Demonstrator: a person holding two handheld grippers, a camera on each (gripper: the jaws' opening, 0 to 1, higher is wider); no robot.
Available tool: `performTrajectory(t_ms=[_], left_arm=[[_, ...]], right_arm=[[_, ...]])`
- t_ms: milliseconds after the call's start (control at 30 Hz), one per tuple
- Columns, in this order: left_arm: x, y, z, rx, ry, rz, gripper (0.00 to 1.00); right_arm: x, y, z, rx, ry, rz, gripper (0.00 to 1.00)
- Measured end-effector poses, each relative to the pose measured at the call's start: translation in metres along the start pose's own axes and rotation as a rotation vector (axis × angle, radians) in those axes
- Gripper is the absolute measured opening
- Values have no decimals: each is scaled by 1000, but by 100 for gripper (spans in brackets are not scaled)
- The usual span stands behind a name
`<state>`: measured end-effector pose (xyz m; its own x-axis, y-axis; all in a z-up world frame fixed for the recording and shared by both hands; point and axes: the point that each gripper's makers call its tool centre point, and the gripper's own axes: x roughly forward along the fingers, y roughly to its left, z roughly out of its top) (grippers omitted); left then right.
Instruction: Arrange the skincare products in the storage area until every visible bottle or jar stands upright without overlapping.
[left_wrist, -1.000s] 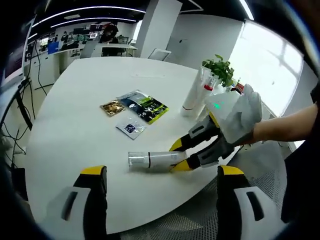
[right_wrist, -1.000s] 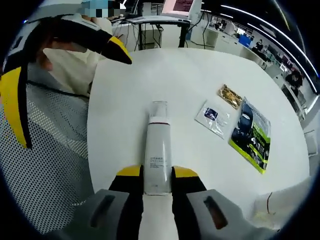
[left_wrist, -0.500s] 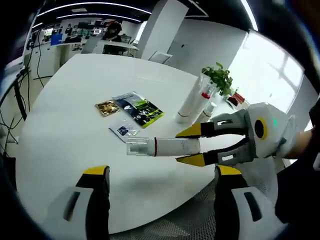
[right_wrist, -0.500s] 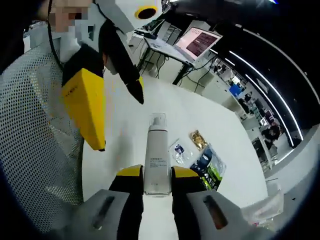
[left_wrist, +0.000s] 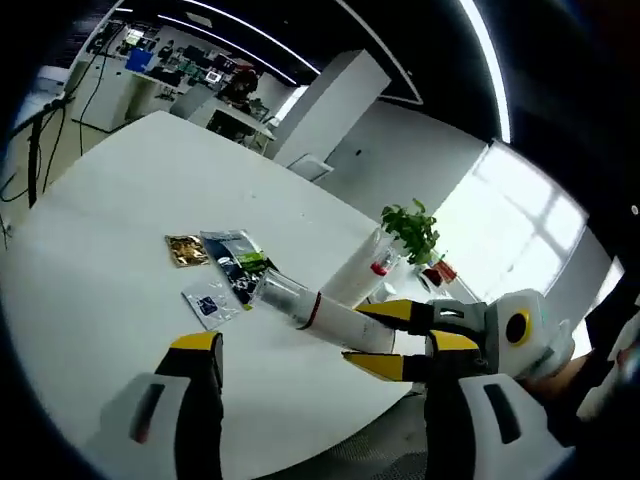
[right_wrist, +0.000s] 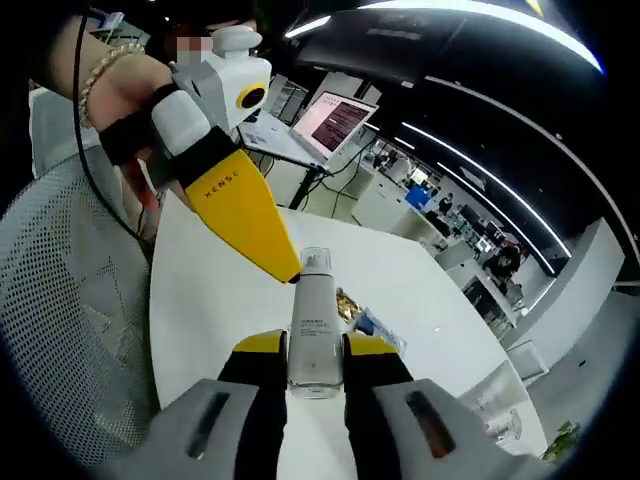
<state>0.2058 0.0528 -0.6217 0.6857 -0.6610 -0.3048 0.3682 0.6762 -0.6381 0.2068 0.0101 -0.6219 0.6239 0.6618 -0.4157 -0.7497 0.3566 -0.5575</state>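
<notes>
A white skincare bottle with a clear cap is held off the white table, my right gripper shut on its lower body. In the left gripper view the same bottle slants up to the left, and the right gripper comes in from the right clamped on it. My left gripper stands open, jaws wide apart, with nothing between them. One of its yellow fingers hangs just left of the bottle's cap in the right gripper view.
On the table lie a gold sachet, a dark green packet and a small white sachet. A tall white tube and a potted plant stand at the far edge. A mesh chair is close on the left.
The right gripper has lifted the bottle from lying on the table into the air and tipped it upward. The left gripper has come closer to the bottle's cap.
</notes>
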Motion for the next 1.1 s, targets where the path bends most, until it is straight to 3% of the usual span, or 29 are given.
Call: performTrajectory(t_ms=[133,233,400,533,700,833,1100], left_arm=[[7,-8,-1,-78,-12,-69,75],[11,-14,-1,-149,-28,-131,72],[9,-33,22,-262,-170,-295,63],[4,-50,35,-261,-246,-385,50],[8,-62,38,-250,-258,-426,39],[10,-72,42,-232,-278,-440,24],[20,-89,46,-150,-233,-411,20]], right_arm=[[-6,-4,13,-103,-20,-34,20],[-12,-7,23,-135,-46,-49,20],[-25,-16,41,-156,-85,-79,20],[-31,-22,45,-132,-101,-99,20],[-39,-24,50,-88,-121,-111,20],[-45,-29,46,-12,-119,-128,20],[-54,-39,34,138,-108,-163,21]])
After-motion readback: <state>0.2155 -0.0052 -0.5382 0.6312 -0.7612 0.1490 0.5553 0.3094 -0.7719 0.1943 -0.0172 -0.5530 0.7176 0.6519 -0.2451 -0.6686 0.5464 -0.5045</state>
